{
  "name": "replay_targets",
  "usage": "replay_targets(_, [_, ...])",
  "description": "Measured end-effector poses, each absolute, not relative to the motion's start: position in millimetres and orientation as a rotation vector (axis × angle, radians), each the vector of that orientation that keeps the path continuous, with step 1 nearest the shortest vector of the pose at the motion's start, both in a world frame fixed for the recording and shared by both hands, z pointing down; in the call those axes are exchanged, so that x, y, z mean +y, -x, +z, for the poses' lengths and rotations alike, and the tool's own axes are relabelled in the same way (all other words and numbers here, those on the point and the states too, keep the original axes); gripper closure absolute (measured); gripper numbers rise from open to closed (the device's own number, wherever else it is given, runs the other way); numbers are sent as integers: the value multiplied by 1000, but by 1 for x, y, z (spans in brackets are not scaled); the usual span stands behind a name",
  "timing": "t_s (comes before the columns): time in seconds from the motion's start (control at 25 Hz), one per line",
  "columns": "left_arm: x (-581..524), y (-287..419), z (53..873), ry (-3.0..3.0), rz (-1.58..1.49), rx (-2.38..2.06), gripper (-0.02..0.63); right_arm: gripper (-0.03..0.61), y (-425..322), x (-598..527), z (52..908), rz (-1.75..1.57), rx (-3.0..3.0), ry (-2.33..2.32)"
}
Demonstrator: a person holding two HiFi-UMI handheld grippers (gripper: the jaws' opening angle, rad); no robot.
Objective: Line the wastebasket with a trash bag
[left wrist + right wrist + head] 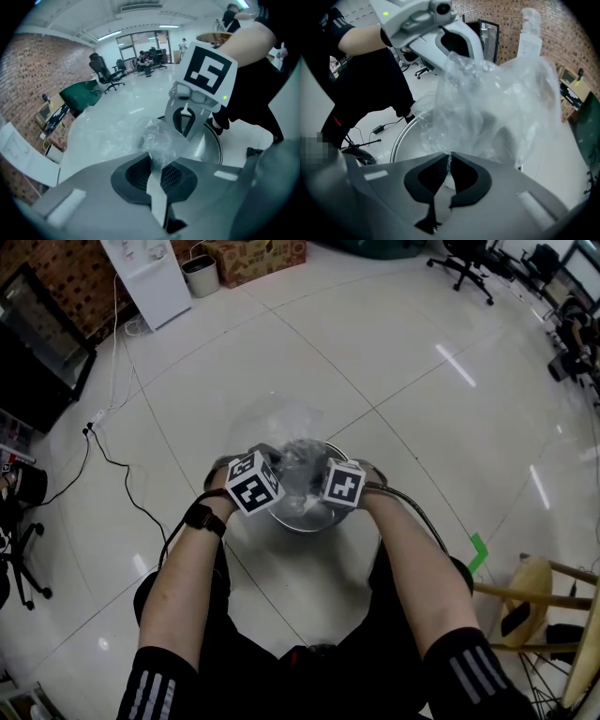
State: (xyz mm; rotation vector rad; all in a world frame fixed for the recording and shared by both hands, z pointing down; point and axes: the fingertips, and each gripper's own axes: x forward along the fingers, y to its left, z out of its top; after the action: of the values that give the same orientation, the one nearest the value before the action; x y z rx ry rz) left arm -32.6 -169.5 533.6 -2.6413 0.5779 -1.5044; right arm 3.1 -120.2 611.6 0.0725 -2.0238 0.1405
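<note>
A round metal wastebasket (302,518) stands on the floor between my knees. A clear trash bag (281,423) billows over and behind its mouth. My left gripper (157,165) is shut on a bunched fold of the trash bag (157,138) above the wastebasket's rim (216,145). My right gripper (448,161) is shut on a thin edge of the trash bag (497,101), with the wastebasket's rim (399,138) just below. In the head view both marker cubes sit side by side over the basket, the left gripper (270,457) and the right gripper (323,465) close together.
White glossy tile floor all round. A black cable (112,460) runs across the floor at left. A wooden stool (548,601) stands at right, green tape (478,552) on the floor beside it. Office chairs (464,263) and a white cabinet (150,277) stand far off.
</note>
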Motion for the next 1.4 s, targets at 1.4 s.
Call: replay_targets(1.4, [-36,-18,599,2386,-1789,-325,445,533,-47,-111,574,-9,-1902,95])
